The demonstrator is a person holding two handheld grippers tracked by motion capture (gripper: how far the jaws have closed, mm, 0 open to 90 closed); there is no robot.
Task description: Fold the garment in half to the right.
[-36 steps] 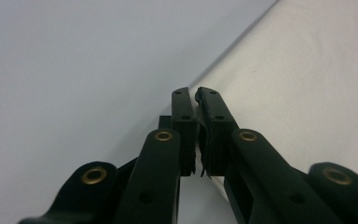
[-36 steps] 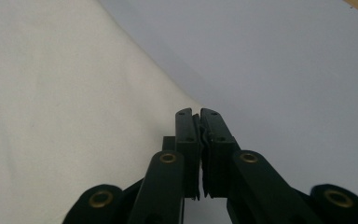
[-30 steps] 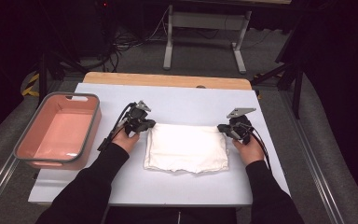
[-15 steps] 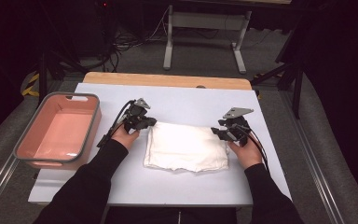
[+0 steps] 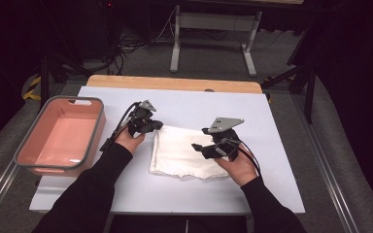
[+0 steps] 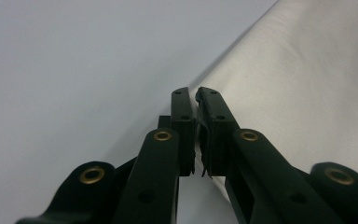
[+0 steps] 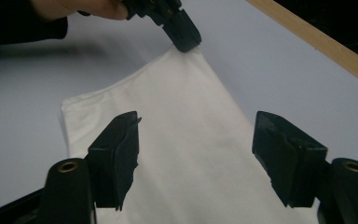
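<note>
Since a second ago, our right gripper (image 5: 207,147) has let go, jaws just opening, and lifted over the white cloth (image 5: 184,154). Ahead, our left gripper (image 5: 153,127) pinches the far corner. We should keep it pinned. Its own view shows fabric between shut jaws.

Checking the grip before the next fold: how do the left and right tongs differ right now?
The left tongs are shut on the white cloth's far left corner; the right tongs stand open, nothing between them, their jaws having just been opening. The left tongs sit low at the cloth's edge; the right tongs hover above its right part. Both are black, hand-held and over the white mat.
</note>
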